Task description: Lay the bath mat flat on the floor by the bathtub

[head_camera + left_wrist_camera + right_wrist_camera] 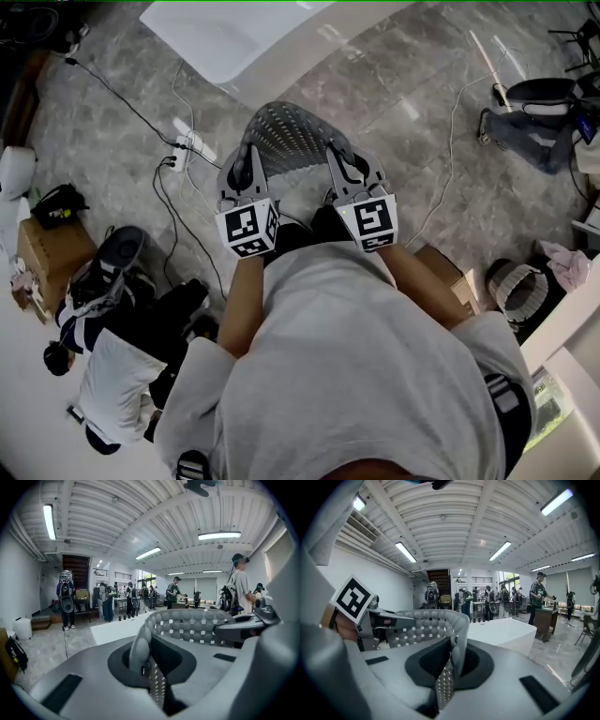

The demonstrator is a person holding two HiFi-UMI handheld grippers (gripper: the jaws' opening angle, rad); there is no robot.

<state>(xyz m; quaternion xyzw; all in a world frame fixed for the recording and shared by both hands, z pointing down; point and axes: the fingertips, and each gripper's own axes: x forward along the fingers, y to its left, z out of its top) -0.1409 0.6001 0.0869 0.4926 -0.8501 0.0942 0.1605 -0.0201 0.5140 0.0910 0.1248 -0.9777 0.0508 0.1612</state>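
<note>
A grey bath mat (pixel 292 133) with a bubbled surface and small holes hangs in the air between my two grippers, above the marble floor. My left gripper (pixel 246 157) is shut on its left edge, and my right gripper (pixel 339 157) is shut on its right edge. In the left gripper view the mat (pixel 187 625) curls away from the pinch of the left gripper (pixel 149 665). The right gripper view shows the mat (pixel 424 625) arching to the left from the right gripper (pixel 449 670). The white bathtub (pixel 234 37) stands just beyond the mat; its rim also shows as the bathtub (pixel 115 629) and the bathtub (pixel 506 630).
A power strip (pixel 187 145) with black cables lies on the floor left of the mat. A cardboard box (pixel 45 251) and a crouching person (pixel 112 375) are at the lower left. Bags (pixel 534 122) and a round basket (pixel 520 286) sit to the right. Several people stand far back.
</note>
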